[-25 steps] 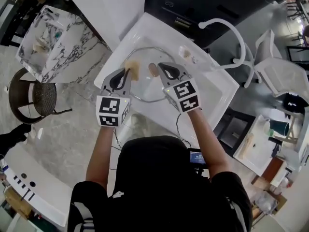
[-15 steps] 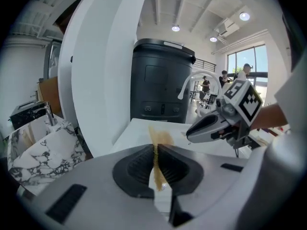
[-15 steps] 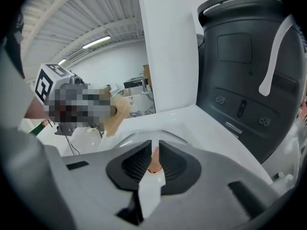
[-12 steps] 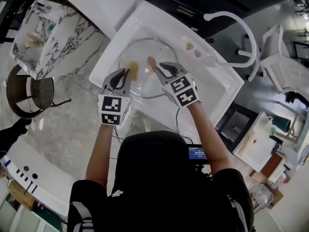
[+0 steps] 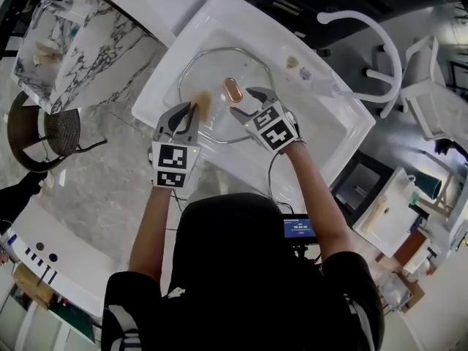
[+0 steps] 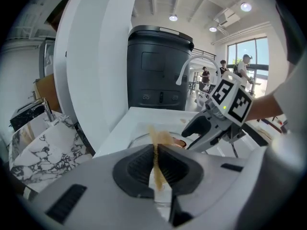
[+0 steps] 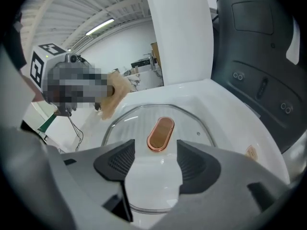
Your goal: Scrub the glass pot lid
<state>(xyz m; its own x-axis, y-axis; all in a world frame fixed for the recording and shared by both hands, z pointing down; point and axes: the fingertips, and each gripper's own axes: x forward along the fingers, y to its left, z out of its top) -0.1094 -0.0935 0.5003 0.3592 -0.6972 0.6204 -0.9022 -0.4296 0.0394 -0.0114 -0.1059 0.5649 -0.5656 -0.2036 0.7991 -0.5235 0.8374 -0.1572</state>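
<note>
- The glass pot lid (image 5: pixel 212 72) lies flat in the white sink (image 5: pixel 322 134), with its oval copper-toned handle (image 5: pixel 232 90) up
- The left gripper (image 5: pixel 191 110) is clamped on a thin tan scrub pad (image 5: pixel 204 102), poised over the lid's near-left glass
- The right gripper (image 5: pixel 247 101) has just been opening its jaws; they stand wide and empty, with the handle just ahead
- Best done, I judge, by laying the floppy pad flat and circling from rim to handle
- Smooth clear glass on glossy porcelain will likely skate, so the right gripper should brace the metal-edged rim
</note>
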